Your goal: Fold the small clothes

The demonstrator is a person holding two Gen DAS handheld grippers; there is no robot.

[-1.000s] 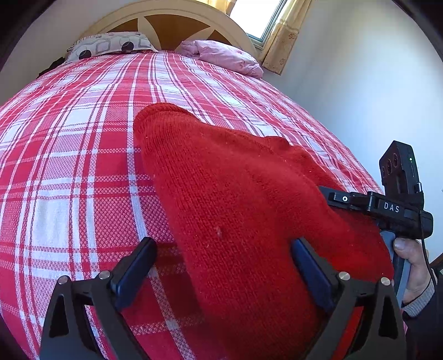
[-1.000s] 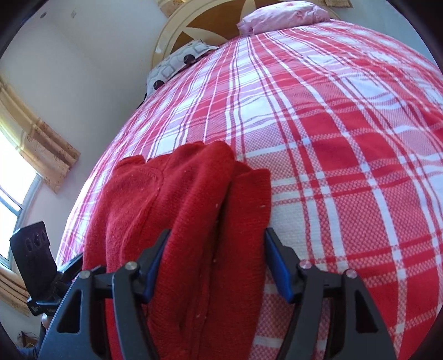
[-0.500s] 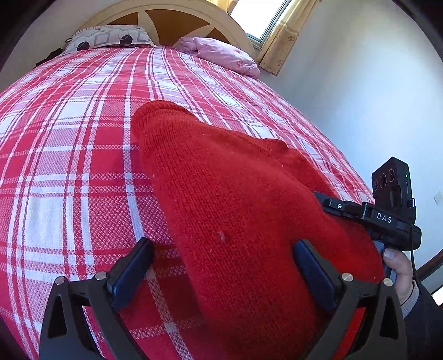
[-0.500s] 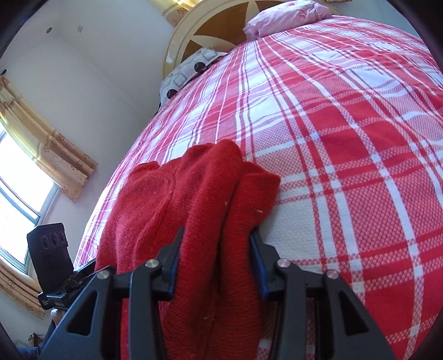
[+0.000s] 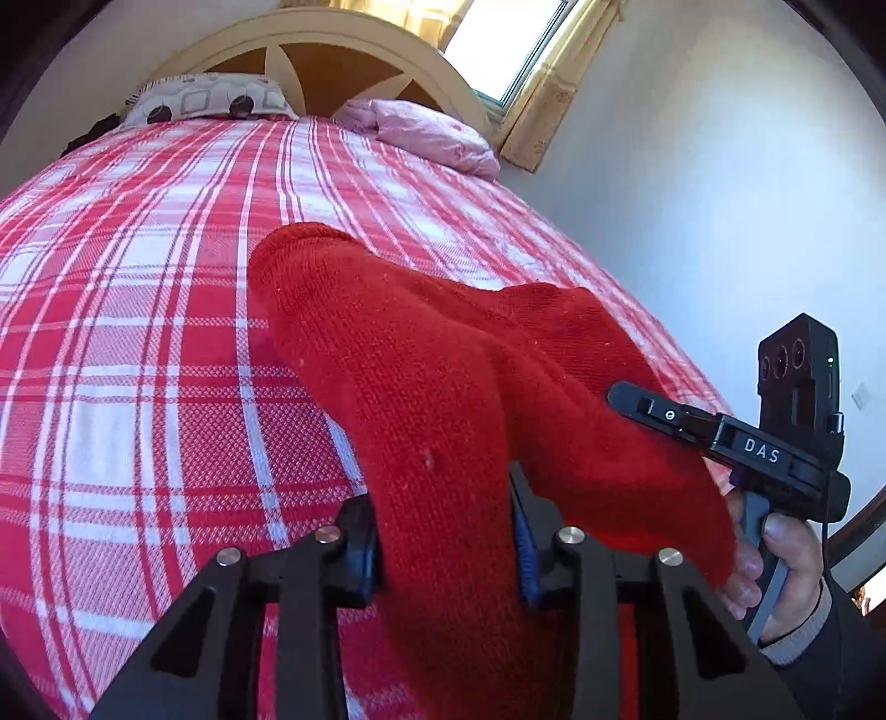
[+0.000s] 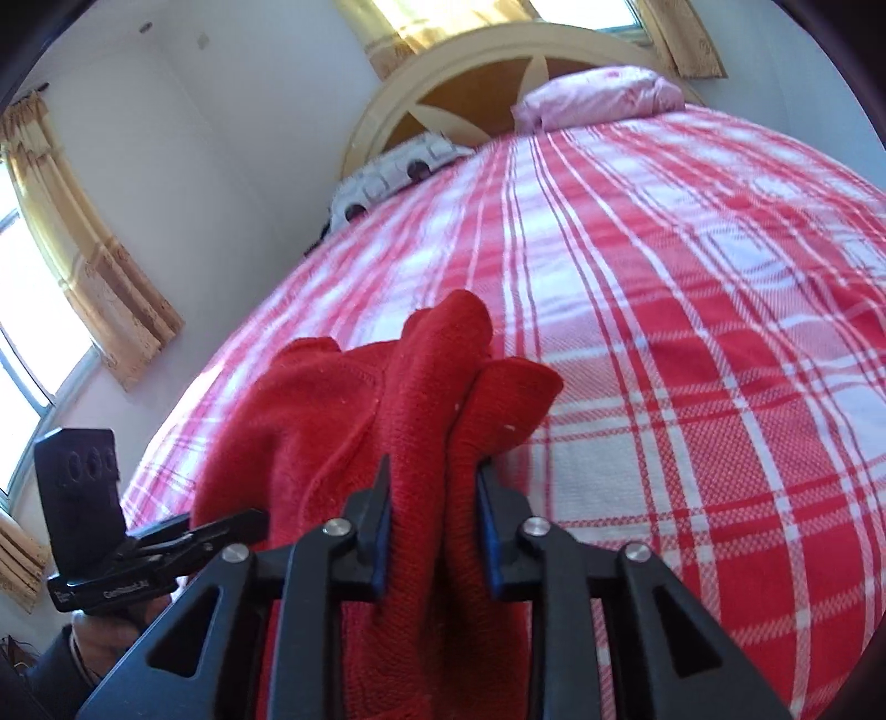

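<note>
Red knit: a small red sweater (image 5: 443, 387) lies bunched on the near part of the bed, lifted at its near edge.
Left gripper (image 5: 443, 531): clenched on a thick fold of the sweater, cloth filling the gap between its fingers.
Right gripper (image 6: 434, 520): likewise clamped on a bunched fold of the sweater.
Bedspread (image 5: 138, 332): red-and-white plaid, under the sweater.
Far end: patterned pillow (image 5: 205, 102) left, pink pillow (image 5: 426, 135) right, against the arched headboard (image 5: 310, 44).
</note>
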